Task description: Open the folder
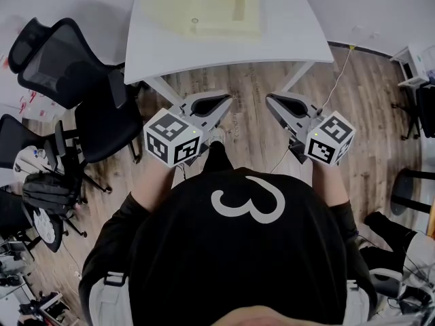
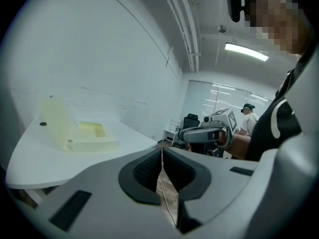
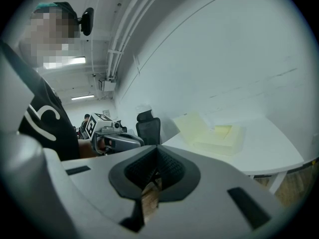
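A pale yellow folder point(image 1: 214, 11) lies on the white table point(image 1: 163, 49), far ahead of both grippers. In the left gripper view the folder point(image 2: 84, 136) has its flap standing up at the left end over a tray-like body. The right gripper view shows the folder point(image 3: 214, 133) with the flap raised too. My left gripper point(image 1: 228, 100) and right gripper point(image 1: 270, 98) hang over the wooden floor close to my chest, short of the table's edge, tips turned toward each other. Both are shut with nothing between the pads point(image 2: 149, 171).
Black office chairs point(image 1: 68, 66) stand at the left, one close to the table's leg. A cable point(image 1: 340, 73) runs across the floor at the right. A white shelf unit point(image 1: 414, 63) stands at the far right. Another person point(image 2: 247, 119) is in the room's background.
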{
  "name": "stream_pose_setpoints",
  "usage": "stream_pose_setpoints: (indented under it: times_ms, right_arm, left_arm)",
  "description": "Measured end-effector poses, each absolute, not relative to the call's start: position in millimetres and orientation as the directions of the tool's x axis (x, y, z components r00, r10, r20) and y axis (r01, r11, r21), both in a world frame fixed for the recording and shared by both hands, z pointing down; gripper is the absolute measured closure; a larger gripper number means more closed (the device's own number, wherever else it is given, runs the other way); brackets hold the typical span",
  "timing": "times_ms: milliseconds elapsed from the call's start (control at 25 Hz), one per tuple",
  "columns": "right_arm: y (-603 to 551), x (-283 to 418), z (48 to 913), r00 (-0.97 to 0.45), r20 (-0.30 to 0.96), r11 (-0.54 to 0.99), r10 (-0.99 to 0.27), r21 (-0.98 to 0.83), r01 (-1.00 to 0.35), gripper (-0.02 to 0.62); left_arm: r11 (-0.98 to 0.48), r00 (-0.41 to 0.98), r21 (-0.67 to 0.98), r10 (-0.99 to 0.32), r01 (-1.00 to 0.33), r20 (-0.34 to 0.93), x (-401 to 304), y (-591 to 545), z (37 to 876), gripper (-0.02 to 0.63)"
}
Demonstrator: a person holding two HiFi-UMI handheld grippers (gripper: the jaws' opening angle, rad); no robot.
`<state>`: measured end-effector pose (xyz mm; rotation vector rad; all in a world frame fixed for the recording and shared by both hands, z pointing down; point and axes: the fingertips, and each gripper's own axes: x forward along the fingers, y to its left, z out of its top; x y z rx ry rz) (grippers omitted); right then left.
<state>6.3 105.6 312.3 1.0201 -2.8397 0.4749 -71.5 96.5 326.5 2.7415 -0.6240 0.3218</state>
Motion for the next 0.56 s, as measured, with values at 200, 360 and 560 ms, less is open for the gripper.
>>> stream_pose_setpoints:
  times_ms: [200,360,560]
  right_arm:
    - [116,4,314,-0.776,0.184,0.731,-0.603,-0.262,-0.630,0.572]
    - [120,3,314,-0.781,0.188,0.735,-0.595,-0.266,-0.624,0.572]
    - [126,-5,313,-0.784,0.190,0.740,-0.591,-0.259,-0.620,0.572]
  left_arm:
    - [-0.857,0.885,0.256,-0.383,-0.447,0.265,-71,106,325,0.581]
    - [-0.858,0.875,0.225,-0.399,-0.461,0.275,-73,109,325,0.581]
    - [-0.858,0.872,0.215,-0.406,-0.467,0.273,-79,115,323,0.581]
